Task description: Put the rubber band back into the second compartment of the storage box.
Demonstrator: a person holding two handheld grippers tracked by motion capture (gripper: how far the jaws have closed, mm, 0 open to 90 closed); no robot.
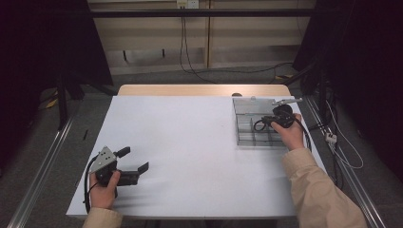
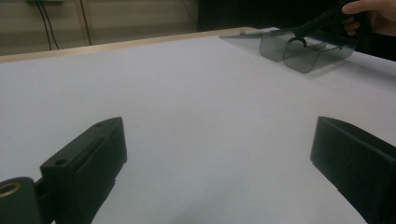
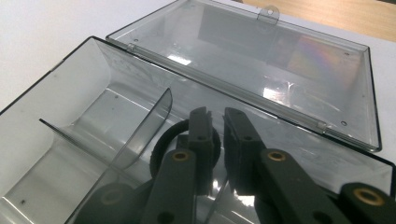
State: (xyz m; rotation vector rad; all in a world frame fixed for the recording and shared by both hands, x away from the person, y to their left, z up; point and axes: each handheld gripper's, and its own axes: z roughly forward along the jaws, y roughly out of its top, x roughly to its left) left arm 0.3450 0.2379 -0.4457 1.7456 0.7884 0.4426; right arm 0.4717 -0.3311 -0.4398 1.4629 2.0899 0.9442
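Jaws of the left gripper (image 1: 135,160) stand wide and hold nothing, down at 7 o'clock on the table (image 1: 190,142). Right gripper (image 3: 215,122), at 2 o'clock, is in the box (image 3: 70,116), jaws narrow with a small gap. Black ring (image 3: 161,144) lies inside, so the drop looks done. Open lid (image 3: 261,60) is left.

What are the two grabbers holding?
Left gripper: nothing, jaws wide open. Right gripper, inside the clear box: a black ring beside its jaws; hold unclear.
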